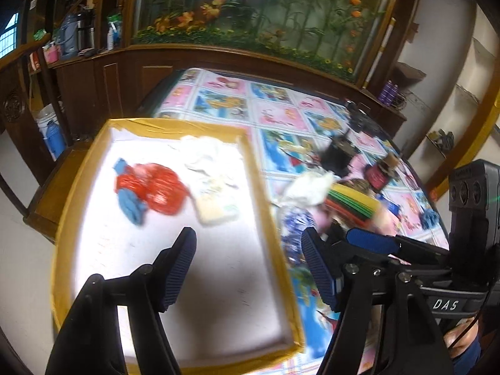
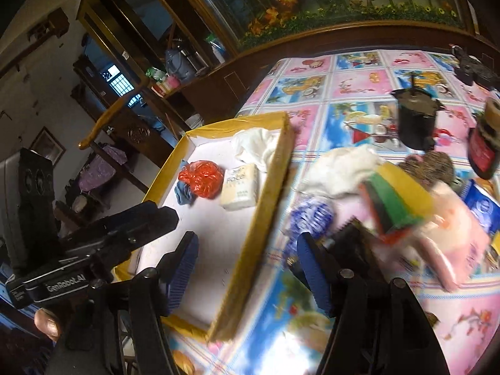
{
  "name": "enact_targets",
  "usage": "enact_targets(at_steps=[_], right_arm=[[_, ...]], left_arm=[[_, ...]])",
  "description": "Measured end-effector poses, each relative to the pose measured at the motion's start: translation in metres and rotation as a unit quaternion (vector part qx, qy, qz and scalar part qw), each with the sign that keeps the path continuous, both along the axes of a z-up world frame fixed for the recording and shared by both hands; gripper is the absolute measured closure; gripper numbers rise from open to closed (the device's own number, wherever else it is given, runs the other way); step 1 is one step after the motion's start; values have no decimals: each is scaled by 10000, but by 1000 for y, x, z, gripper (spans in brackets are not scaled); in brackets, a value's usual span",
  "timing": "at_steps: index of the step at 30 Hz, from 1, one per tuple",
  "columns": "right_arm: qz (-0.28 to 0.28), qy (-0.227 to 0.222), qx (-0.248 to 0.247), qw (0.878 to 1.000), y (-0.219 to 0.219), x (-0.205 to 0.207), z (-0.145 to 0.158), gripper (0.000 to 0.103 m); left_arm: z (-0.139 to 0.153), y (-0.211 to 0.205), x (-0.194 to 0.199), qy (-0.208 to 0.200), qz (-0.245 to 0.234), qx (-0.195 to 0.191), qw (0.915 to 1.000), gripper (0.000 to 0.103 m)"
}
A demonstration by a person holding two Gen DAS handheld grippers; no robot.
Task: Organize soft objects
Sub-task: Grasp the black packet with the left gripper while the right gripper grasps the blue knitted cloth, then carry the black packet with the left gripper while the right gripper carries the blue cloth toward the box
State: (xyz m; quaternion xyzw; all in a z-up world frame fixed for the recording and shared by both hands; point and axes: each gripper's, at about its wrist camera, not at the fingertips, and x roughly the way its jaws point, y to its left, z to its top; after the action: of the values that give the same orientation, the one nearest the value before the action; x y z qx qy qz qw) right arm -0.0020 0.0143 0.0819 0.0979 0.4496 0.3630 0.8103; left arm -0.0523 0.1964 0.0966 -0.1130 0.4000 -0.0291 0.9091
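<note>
- A shallow yellow-edged tray (image 1: 147, 124) is seen on the patterned surface (image 1: 281, 115), at its left end.
- Four soft things are already laid in the tray's far half: a red bag (image 1: 153, 187), a blue cloth (image 1: 132, 207) touching it, a tissue pack (image 1: 215, 206) just beside the bag, and a white cloth (image 1: 212, 153) in the far corner.
- More soft things are left outside, just beyond the tray's right wall: a white rag (image 2: 340, 168), a blue-and-white bag (image 2: 312, 215) nearer the wall, and a pink pack (image 2: 453, 240), which is too blurred for its outline to be made out.
- The left gripper (image 1: 250, 268) is held open and empty, its fingers straddling the tray's right wall.
- The right gripper (image 2: 247, 268) is likewise held open with nothing between its fingers, and it straddles that same wall.
- The blue-and-white bag lies just ahead of the right gripper's right-hand finger, so this hand is probably the nearer one for it, though blur makes that uncertain.
- A rounded bundle is presented by the bag, with no clear long axis.
- From either gripper, the loose things lie to the right and the tray's floor to the left.
</note>
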Motion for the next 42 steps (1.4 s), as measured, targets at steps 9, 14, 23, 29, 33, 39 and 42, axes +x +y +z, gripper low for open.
enact_targets(at_steps=[9, 14, 23, 29, 33, 39, 42], right_arm=[[-891, -245, -7, 9957, -110, -12, 6, 31], [-1509, -187, 226, 9881, -168, -15, 3, 31], [-2377, -494, -26, 9701, -246, -16, 8, 31], [-3285, -393, -164, 9435, -319, -6, 8, 26], [-3691, -265, -535, 9275, -351, 9, 1, 25], [-3733, 147, -789, 9242, -363, 46, -25, 25], [-3714, 409, -898, 9232, -361, 62, -47, 48]], left_arm=[[-12, -66, -3, 223, -570, -209, 9979, 34], [-29, -93, 10, 633, -425, -626, 9951, 34], [-64, -125, 33, 1365, 537, -415, 9883, 34], [-73, -151, 48, 1079, 496, 43, 9929, 32], [-83, -156, 54, 1063, 223, 120, 9940, 46], [-83, -150, 40, 900, -204, 52, 9957, 58], [-83, -152, 31, 745, -378, 187, 9963, 58]])
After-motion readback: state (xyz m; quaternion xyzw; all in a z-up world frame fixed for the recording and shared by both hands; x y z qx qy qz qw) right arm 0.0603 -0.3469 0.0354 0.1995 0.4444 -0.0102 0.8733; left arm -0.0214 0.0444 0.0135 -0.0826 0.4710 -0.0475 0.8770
